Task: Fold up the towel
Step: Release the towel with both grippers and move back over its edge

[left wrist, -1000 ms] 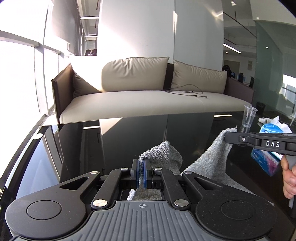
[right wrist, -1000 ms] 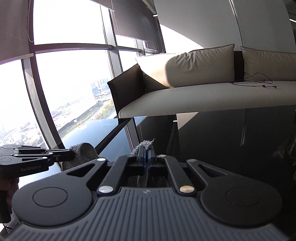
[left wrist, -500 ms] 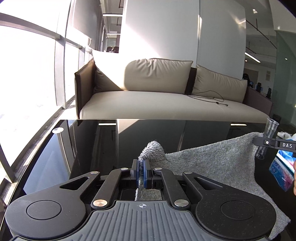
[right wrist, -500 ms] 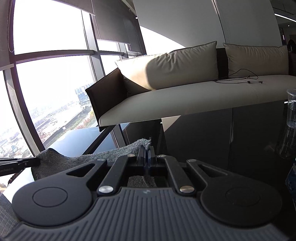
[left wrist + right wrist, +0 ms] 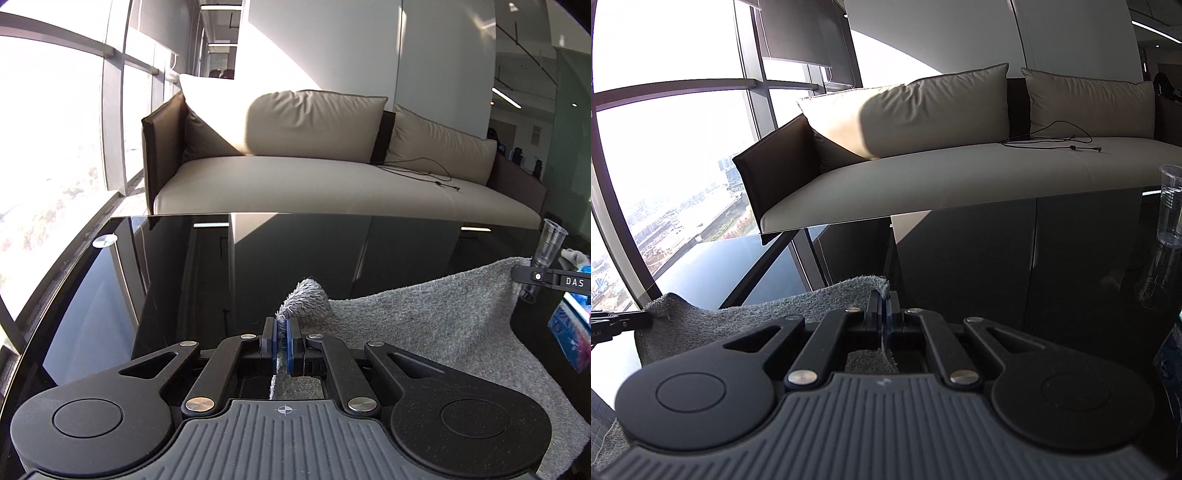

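Your left gripper (image 5: 282,334) was clenched on one corner of the grey towel (image 5: 436,321), and your right gripper (image 5: 884,314) pinched another corner. The towel hung stretched between them above the black worktop (image 5: 258,266), its lower part draping toward you. A clear plastic cup (image 5: 1171,206) stood on the worktop to the right, with a beige sofa (image 5: 314,177) behind.

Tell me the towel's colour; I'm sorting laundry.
Plain grey terry, no pattern: the towel shows best in the left wrist view.
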The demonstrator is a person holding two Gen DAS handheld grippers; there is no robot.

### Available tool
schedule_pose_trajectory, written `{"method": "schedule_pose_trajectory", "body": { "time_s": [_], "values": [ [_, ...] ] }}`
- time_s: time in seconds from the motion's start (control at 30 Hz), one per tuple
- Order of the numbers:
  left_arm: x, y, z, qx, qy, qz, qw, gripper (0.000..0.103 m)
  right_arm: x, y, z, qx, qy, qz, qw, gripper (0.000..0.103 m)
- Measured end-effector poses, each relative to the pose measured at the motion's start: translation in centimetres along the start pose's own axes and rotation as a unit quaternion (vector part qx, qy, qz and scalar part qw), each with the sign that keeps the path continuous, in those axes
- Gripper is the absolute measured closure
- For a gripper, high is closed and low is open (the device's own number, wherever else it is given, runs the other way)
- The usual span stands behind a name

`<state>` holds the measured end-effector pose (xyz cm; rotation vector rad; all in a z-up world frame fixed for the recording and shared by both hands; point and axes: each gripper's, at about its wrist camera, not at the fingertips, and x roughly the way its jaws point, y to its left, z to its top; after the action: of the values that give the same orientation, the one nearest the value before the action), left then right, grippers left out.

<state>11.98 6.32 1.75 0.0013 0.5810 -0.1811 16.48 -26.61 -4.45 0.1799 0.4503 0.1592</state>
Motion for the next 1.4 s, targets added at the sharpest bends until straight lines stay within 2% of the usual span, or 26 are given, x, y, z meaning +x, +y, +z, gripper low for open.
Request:
{"method": "schedule_pose_trajectory", "body": {
  "time_s": [0.17,0.5,0.7,0.77,0.83,0.9,1.13,1.4],
  "values": [
    [1.6,0.7,0.2,-0.014,0.019,0.009,0.9997,0.098,0.5,0.1,-0.2,-0.002,0.010,-0.009,1.000,0.102],
    [3.0,1.9,0.3,-0.039,0.040,0.006,0.9984,0.095,1.1,0.7,-0.4,-0.006,0.021,-0.017,1.000,0.102],
    [2.7,2.1,0.2,-0.040,0.038,0.013,0.9984,0.095,1.8,1.0,-0.7,-0.020,0.033,-0.045,0.998,0.100],
    [2.4,1.9,0.2,-0.037,0.037,0.012,0.9986,0.095,1.8,1.1,-0.8,-0.029,0.025,-0.061,0.997,0.095],
    [2.0,1.6,0.2,-0.034,0.036,0.010,0.9987,0.095,1.7,1.0,-0.8,-0.040,0.016,-0.079,0.996,0.077],
    [1.5,1.2,0.1,-0.027,0.036,0.009,0.9989,0.095,1.4,0.9,-0.7,-0.049,0.005,-0.094,0.994,0.065],
    [-0.1,-0.2,-1.1,-0.009,0.046,0.001,0.9989,0.094,-0.5,0.3,-1.0,-0.031,0.012,-0.075,0.997,0.064],
    [-2.8,-1.2,-3.2,-0.017,0.061,-0.011,0.9979,0.094,-4.3,1.7,-4.1,-0.086,0.070,-0.049,0.993,0.064]
  ]
}}
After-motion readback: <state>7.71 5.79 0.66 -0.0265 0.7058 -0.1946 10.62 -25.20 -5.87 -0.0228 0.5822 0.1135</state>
